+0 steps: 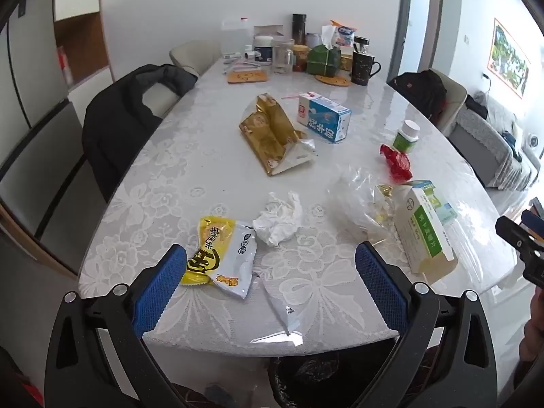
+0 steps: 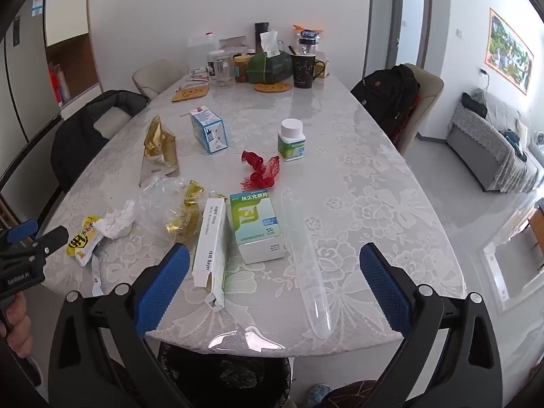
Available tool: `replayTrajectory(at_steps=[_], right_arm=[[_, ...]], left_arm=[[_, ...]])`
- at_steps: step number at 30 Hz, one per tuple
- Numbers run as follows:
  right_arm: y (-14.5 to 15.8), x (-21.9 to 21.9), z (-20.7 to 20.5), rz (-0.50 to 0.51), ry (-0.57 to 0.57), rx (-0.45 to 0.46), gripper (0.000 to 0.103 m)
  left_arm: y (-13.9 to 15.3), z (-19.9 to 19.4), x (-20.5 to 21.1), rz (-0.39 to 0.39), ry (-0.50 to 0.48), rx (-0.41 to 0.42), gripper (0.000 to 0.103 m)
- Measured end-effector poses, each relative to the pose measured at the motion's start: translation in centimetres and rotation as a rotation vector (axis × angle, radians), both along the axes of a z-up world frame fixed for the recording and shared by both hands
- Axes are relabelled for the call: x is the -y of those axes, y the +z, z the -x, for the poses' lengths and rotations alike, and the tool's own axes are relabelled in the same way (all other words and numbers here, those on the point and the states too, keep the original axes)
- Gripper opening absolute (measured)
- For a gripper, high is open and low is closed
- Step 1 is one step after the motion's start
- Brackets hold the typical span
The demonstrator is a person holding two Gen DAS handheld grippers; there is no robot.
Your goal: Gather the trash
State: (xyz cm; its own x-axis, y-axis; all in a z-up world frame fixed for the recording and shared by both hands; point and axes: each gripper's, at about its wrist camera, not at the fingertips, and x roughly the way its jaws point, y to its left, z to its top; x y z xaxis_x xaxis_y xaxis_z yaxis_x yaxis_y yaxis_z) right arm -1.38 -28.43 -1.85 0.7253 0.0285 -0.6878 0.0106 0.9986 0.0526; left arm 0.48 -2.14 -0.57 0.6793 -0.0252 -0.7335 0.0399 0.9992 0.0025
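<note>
Trash bin [image 2: 224, 377] mostly hidden under table [image 2: 374, 176] edge, w/ dark liner.

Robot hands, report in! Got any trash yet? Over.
Left gripper open, empty. Right gripper open, empty. Wrappers, tissue, boxes all on table. Bin below edge, path clear.
</note>
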Motion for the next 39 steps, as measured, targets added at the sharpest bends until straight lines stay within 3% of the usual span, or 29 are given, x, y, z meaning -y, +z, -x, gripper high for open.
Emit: replayTrajectory(at_steps=[22,39], right_arm=[[1.6,-1.5,1.5,0.013,-0.018,0.069,0.096],[1.1,-1.8,2.4,0.022,-0.013,0.057,0.096]], left_arm=[[1.0,1.7,-1.2,-0.013,0.003,0.033,0.097],[1.3,2.2,-1.6,0.001,0.022,0.037,0.097]])
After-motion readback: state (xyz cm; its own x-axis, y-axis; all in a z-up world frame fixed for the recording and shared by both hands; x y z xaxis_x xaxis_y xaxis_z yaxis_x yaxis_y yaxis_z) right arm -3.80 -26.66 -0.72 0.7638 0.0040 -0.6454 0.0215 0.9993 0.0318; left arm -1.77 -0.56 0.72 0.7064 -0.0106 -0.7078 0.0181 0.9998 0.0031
